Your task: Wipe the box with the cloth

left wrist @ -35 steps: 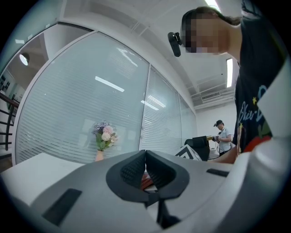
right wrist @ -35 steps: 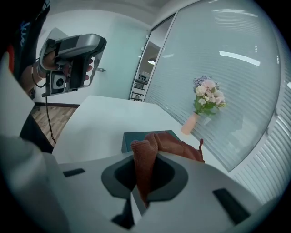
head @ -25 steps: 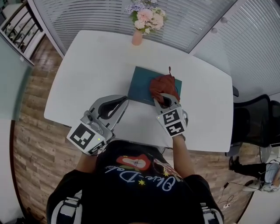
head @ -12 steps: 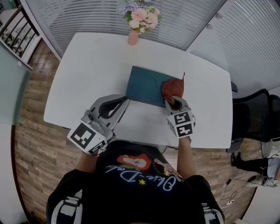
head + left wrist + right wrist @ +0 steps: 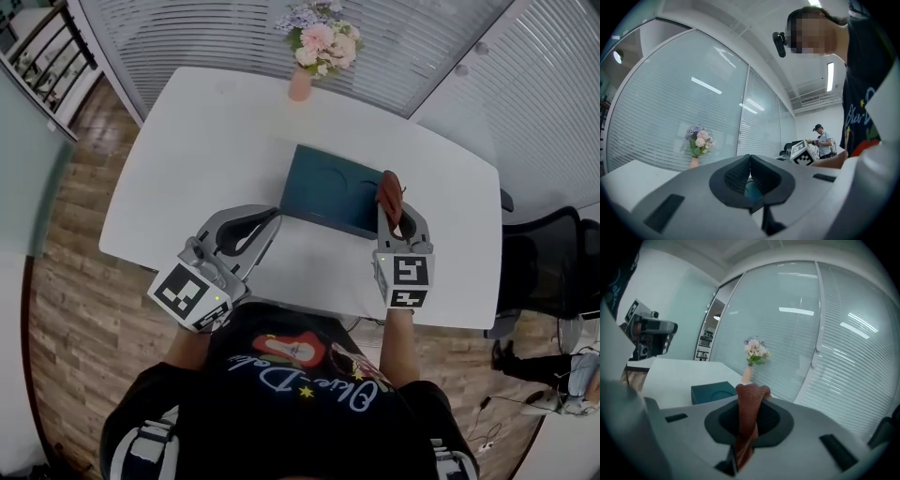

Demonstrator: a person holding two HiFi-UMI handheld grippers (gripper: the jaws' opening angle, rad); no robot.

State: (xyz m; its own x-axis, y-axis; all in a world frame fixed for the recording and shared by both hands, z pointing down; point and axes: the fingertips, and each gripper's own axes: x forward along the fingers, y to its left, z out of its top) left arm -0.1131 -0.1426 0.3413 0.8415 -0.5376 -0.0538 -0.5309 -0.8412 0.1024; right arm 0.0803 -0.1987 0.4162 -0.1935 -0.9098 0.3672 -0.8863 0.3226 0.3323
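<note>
Box (image 5: 328,192) is shown just left of the right gripper (image 5: 397,214), which is clamped on the cloth (image 5: 388,187) at the box's right edge; its long axis runs leftward. Left gripper (image 5: 270,216) is seen closed, empty.

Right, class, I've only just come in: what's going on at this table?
A person at a white table holds a gripper in each hand. The right gripper is shut on a reddish-brown cloth at the right edge of the dark teal box. The left gripper is shut and empty, near the table's front edge.
</note>
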